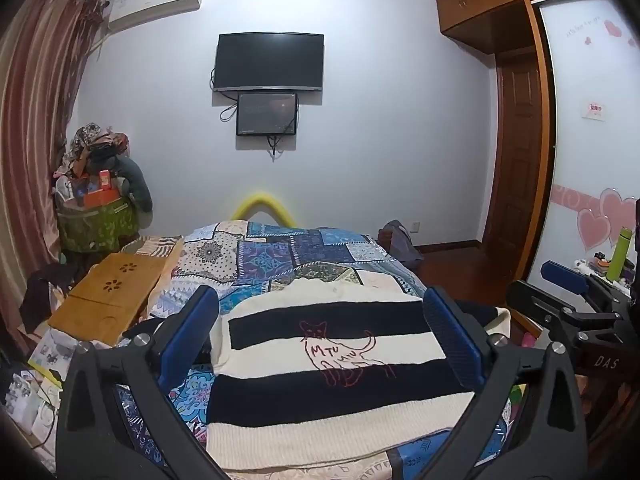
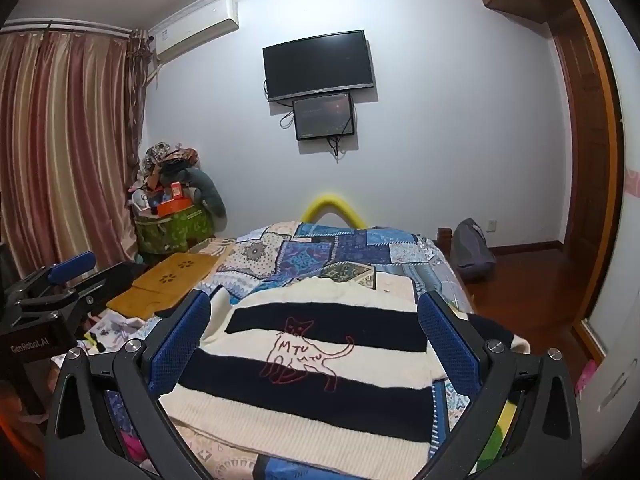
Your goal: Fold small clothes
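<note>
Sweater (image 1: 332, 364) lies flat on the near end of the bed (image 1: 304, 256), spread over the patchwork quilt (image 1: 280, 248); cream and black bands run across it, a red line-drawn cat (image 1: 340, 354) at its middle. Its far edge is cream; a sleeve end shows at the right side. Left claw (image 1: 332, 336) hangs above the sweater, pads well apart, nothing between them, blue pads (image 1: 452, 340) clear of the cloth. Right claw (image 2: 320, 344) likewise wide apart and empty, above the same sweater (image 2: 312, 372), a little right of the left one. Each claw shows in the other's view: right claw at the right edge of the left wrist view (image 1: 568, 280), left claw at the left edge of the right wrist view (image 2: 64, 276). Wooden lap tray (image 1: 108, 296) lies on the left side of the bed, apart from the sweater. Far left corner: a heaped green basket (image 1: 96, 224) beside striped curtains (image 1: 28, 140). Far wall: a dark TV (image 1: 269, 62), a smaller screen (image 1: 267, 114) just below it, an air conditioner (image 1: 156, 0) up left. Yellow arch (image 1: 262, 204) shows beyond the bed's far end. Grey bag (image 2: 472, 248) on the floor, far right of the bed. Wooden door (image 1: 516, 152) at right.
</note>
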Demonstrator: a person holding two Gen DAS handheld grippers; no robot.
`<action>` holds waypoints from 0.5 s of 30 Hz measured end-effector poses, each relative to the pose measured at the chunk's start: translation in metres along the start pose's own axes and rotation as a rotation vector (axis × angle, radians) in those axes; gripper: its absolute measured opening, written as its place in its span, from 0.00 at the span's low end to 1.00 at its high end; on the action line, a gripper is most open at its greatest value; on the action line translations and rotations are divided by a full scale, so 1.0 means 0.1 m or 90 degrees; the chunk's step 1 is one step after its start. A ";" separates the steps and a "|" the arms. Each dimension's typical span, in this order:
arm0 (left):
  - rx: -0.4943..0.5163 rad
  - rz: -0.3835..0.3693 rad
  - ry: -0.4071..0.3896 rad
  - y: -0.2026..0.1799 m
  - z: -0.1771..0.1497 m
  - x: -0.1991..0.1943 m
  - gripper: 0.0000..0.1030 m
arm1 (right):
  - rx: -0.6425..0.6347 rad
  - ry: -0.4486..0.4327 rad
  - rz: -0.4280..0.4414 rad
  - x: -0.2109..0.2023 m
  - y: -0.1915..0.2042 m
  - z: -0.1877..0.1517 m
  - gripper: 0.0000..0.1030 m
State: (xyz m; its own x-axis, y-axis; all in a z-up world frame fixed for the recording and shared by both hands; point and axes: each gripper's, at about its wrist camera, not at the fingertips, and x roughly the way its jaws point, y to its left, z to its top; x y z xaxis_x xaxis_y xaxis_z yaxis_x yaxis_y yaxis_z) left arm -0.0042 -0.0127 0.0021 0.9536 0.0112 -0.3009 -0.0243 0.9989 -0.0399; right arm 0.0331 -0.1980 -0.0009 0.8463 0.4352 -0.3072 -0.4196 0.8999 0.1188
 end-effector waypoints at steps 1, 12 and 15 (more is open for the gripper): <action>0.002 0.001 0.000 -0.02 0.01 0.00 1.00 | 0.000 0.000 -0.001 0.00 0.00 0.00 1.00; 0.001 -0.007 0.002 -0.04 0.02 -0.02 1.00 | 0.006 -0.006 -0.006 -0.02 -0.02 0.01 1.00; 0.005 -0.006 0.002 -0.03 0.03 -0.02 1.00 | 0.006 -0.007 -0.006 -0.03 -0.02 0.01 1.00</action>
State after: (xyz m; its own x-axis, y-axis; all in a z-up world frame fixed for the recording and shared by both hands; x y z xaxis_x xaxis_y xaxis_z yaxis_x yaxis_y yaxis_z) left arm -0.0049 -0.0159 0.0053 0.9526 0.0014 -0.3042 -0.0128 0.9993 -0.0355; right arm 0.0321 -0.2010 0.0005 0.8536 0.4268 -0.2986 -0.4085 0.9042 0.1246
